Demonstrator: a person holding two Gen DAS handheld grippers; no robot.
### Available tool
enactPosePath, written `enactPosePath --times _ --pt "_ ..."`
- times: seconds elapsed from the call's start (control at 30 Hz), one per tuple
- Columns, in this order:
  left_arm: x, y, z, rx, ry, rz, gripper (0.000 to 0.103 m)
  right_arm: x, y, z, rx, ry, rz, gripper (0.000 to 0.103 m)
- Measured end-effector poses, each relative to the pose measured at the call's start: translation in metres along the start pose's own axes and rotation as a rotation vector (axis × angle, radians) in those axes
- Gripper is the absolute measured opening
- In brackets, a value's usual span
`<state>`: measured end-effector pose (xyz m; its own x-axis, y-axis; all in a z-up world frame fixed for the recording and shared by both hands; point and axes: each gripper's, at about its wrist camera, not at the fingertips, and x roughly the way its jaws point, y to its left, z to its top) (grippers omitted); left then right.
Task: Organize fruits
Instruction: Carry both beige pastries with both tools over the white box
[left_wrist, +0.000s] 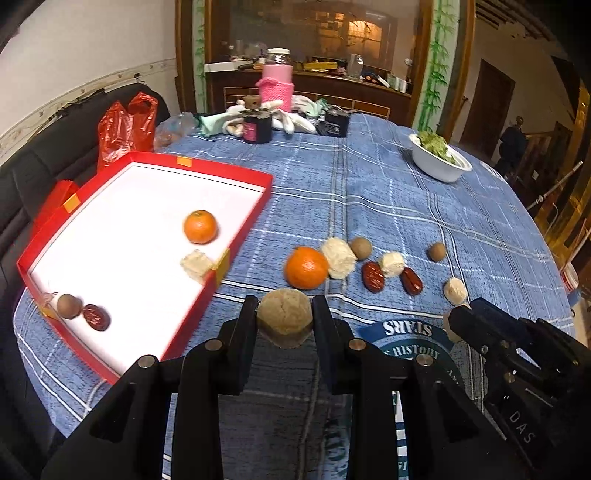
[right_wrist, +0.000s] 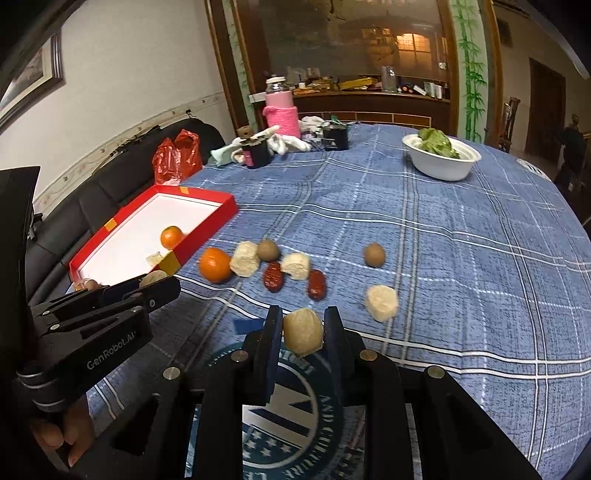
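Note:
My left gripper is shut on a tan crumbly cake, held above the blue cloth just right of the red tray. The tray holds an orange, a pale block, a brown round fruit and a red date. My right gripper is shut on a pale cake piece. Loose on the cloth lie an orange, pale cake pieces, brown round fruits and red dates. The right gripper also shows at the lower right of the left wrist view.
A white bowl of greens stands at the far right. A pink knit-covered jar, dark jars and cloths crowd the table's far end. A red plastic bag rests on the black sofa left of the tray. A hand holds the left gripper.

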<state>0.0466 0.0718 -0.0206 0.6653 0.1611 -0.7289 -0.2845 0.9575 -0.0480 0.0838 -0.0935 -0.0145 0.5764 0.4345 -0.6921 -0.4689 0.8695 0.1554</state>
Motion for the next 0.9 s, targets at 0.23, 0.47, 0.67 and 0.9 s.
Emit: enactPosePath --times 0.23,0.47,0.67,0.9 --pt "-0.005 0.024 0.005 -0.042 -0.014 0.029 0.027 0.006 0.024 0.007 -0.039 -0.004 0.036 0.023" --pt "-0.005 0.047 0.008 -0.081 -0.018 0.063 0.027 0.011 0.047 0.018 -0.071 -0.013 0.065 0.023" --pt "-0.004 0.074 0.013 -0.119 -0.025 0.103 0.027 0.018 0.071 0.028 -0.109 -0.017 0.100 0.023" --pt "0.003 0.106 0.020 -0.161 -0.027 0.175 0.027 0.034 0.107 0.044 -0.164 -0.012 0.142 0.023"
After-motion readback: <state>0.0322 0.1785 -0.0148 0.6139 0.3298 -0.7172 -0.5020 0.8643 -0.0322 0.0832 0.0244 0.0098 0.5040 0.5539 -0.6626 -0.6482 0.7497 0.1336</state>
